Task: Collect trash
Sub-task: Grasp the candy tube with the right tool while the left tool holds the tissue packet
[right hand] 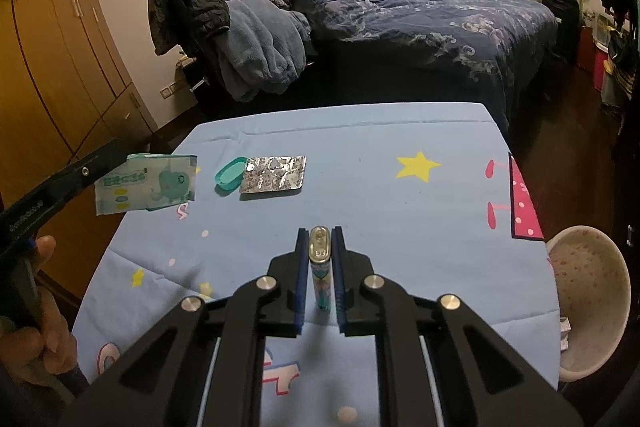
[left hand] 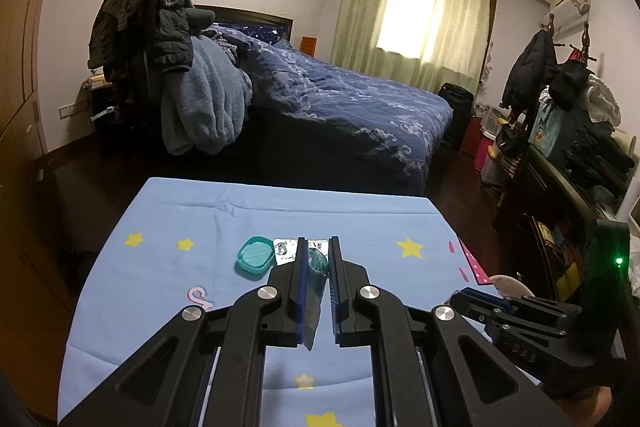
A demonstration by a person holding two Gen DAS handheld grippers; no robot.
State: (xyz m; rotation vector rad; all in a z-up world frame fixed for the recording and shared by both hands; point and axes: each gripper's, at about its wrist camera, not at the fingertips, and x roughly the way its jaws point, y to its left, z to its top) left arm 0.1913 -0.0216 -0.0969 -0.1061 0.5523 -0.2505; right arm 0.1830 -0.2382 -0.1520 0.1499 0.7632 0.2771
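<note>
Right gripper [right hand: 320, 247] clenched on a lighter [right hand: 320, 267]; left gripper [left hand: 319, 255] clamps a wipes packet [right hand: 146, 183].

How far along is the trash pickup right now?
Done: nothing visibly binned. In hand: left gripper holds the tissue packet; right gripper clamps the lighter. Left: the teal lid and foil blister pack on the bedsheet, bin alongside.

One tissue packet [right hand: 146, 183], one teal lid [right hand: 231, 173], one foil blister sheet [right hand: 274, 174], one lighter [right hand: 320, 267], one bin [right hand: 588, 301].

The wipes packet [right hand: 146, 183] carries print too small to read.
</note>
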